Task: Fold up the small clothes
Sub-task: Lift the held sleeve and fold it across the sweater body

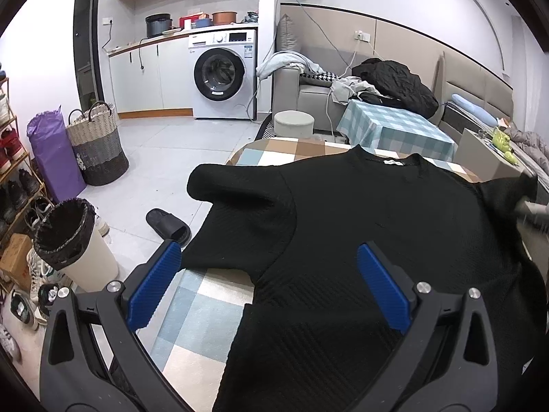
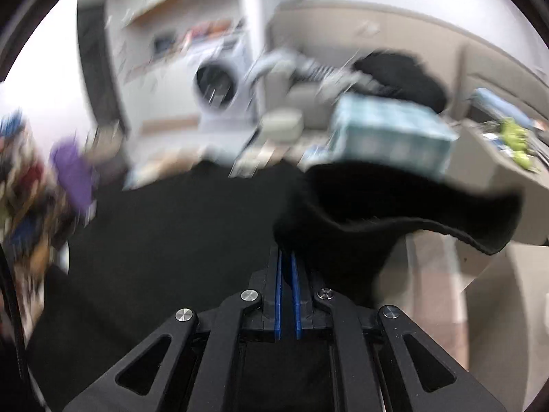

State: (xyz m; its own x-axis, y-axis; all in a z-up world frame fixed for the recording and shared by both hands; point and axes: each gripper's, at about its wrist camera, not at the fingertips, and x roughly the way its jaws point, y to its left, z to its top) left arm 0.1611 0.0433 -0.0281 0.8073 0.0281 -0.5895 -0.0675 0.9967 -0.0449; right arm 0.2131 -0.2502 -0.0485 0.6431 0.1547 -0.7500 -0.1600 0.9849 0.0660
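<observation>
Blue pads on the left gripper [image 1: 269, 261] stood wide apart, hovering just above a black shirt [image 1: 360, 226] with nothing pinched between them. One pad hung over the shirt's edge by the armpit, the other over its body. The shirt lay spread face down on a checked table [image 1: 192, 312], collar away from the gripper, one short sleeve hanging over the far left edge of the table.

At the shirt's other side the right gripper [image 2: 286, 257] had its two blue pads pressed nearly together, pinching the cloth of the other sleeve [image 2: 411, 202], which was lifted off the table and curled up in front of the fingers. That view was smeared with blur, so the exact spot of the grip could not be made out. From the left gripper's side, only a grey blurred shape showed at the raised sleeve.

Beyond the table stood a white washing machine [image 1: 224, 72], a woven laundry basket [image 1: 97, 144] beside a purple bag [image 1: 51, 151], and a lined bin [image 1: 73, 243] on the floor near a black slipper [image 1: 168, 226]. A sofa [image 1: 308, 96] heaped with clothes filled the far right.
</observation>
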